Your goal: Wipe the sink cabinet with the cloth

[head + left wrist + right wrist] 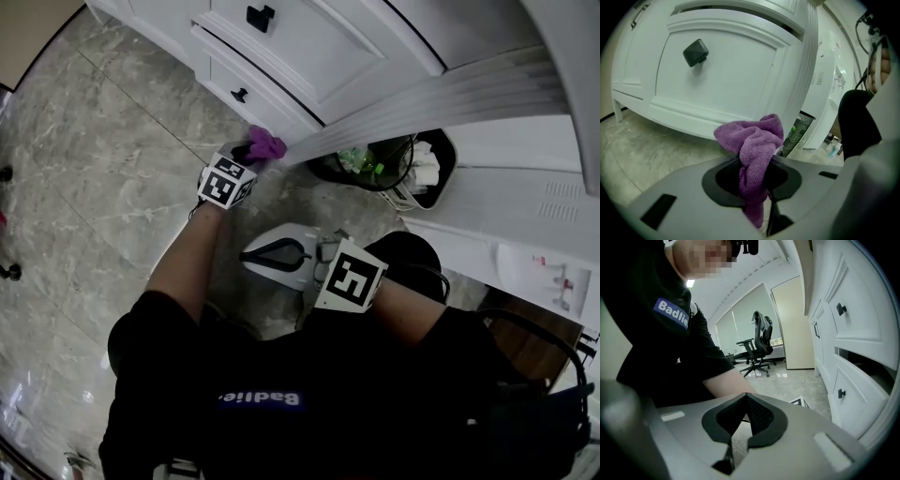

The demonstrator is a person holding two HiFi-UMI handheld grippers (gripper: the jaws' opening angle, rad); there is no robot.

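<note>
The purple cloth is bunched and clamped in my left gripper, up against the lower corner post of the white sink cabinet, at 11 o'clock in the head view. I can't confirm contact. I judge the wipe is just starting, so next I press in and sweep along the panel. My right gripper is closed on nothing, held back near centre. The floor is grey marble, and a lined bin stands at 2 o'clock.
</note>
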